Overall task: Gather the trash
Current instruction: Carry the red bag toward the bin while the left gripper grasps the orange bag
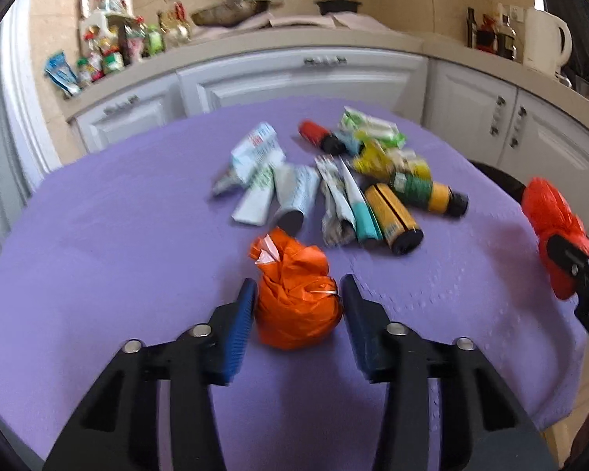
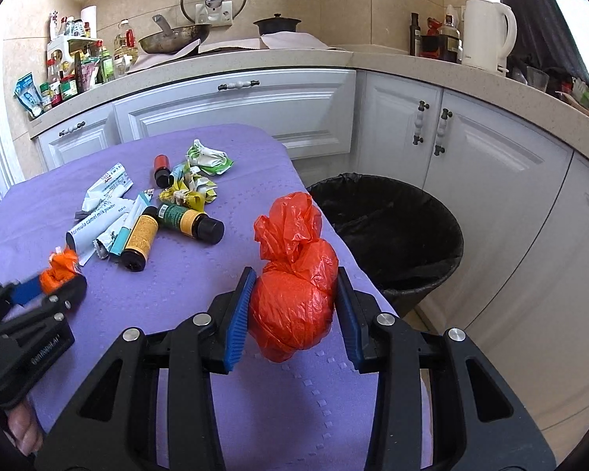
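**Two knotted plastic-bag bundles, one at each gripper, bin beside the table's right edge**

Orange knotted plastic-bag bundle (image 1: 296, 306): soft, light, crinkly film, likely slippery; lies on the purple cloth-covered table (image 1: 98, 243) near its front edge, between the left gripper (image 1: 296, 310) pads, left pad touching, right pad just beside it; best taken across the fat belly, not the loose knot. Red knotted plastic-bag bundle (image 2: 294, 306): same soft make, pinched at its belly by the right gripper (image 2: 294, 310), held over the table's right edge, near the black-lined round waste bin (image 2: 392, 235). Remaining: heap of small bottles, tubes and crumpled wrappers (image 2: 157, 212) mid-table.
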{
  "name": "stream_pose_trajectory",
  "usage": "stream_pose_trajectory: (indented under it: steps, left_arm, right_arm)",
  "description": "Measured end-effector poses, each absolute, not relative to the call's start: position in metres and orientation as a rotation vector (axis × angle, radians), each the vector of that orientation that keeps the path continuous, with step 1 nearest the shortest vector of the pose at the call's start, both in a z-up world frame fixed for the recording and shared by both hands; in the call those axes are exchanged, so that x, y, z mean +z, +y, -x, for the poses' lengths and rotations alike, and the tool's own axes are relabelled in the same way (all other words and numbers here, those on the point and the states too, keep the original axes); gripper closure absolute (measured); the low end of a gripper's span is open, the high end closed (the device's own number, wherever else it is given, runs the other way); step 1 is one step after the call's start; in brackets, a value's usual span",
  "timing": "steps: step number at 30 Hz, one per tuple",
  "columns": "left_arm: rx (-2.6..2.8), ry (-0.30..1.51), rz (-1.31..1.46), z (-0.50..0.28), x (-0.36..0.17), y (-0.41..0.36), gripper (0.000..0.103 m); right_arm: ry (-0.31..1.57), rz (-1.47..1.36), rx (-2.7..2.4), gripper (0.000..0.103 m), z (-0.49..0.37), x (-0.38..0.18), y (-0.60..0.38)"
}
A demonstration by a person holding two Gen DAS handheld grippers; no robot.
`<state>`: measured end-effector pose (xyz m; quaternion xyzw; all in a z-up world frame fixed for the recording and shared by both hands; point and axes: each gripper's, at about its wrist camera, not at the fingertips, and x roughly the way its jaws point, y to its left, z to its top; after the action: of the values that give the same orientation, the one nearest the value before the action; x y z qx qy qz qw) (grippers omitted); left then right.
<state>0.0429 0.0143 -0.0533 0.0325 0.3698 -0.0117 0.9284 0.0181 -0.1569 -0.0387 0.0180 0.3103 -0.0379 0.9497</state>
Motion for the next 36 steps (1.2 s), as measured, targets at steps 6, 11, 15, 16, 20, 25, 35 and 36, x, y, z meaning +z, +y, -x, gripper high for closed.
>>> stream_pose_trajectory:
  steps: [6, 11, 15, 16, 20, 25, 35, 36]
  left_arm:
    - [-0.037, 0.754, -0.066, -0.038, -0.051, 0.016, 0.061]
    - [-0.038, 0.708, -0.068, -0.023, -0.039, 0.022, 0.061]
    - [-0.053, 0.634, -0.080, -0.015, -0.022, 0.021, 0.061]
    - [-0.062, 0.607, -0.094, -0.014, -0.016, 0.017, 0.061]
    - [-0.125, 0.586, -0.091, -0.023, -0.003, 0.002, 0.061]
    - [-0.205, 0.571, -0.082, -0.049, 0.009, -0.030, 0.061]
    - [-0.289, 0.591, -0.113, -0.112, 0.014, -0.101, 0.061]
    - [-0.294, 0.598, -0.116, -0.117, 0.013, -0.107, 0.061]
  right_arm:
    - [0.627, -0.036, -0.080, 0.064, -0.017, -0.038, -0.157]
    - [0.613, -0.035, -0.084, 0.064, -0.015, -0.034, -0.157]
    - [0.592, -0.034, -0.096, 0.064, -0.011, -0.029, -0.158]
    - [0.585, -0.035, -0.102, 0.064, -0.011, -0.027, -0.160]
    - [0.562, -0.044, -0.132, 0.064, -0.015, -0.018, -0.172]
    - [0.532, -0.060, -0.187, 0.064, -0.030, -0.006, -0.195]
    - [0.547, -0.082, -0.293, 0.064, -0.073, -0.003, -0.248]
    - [0.550, -0.082, -0.302, 0.064, -0.077, -0.004, -0.252]
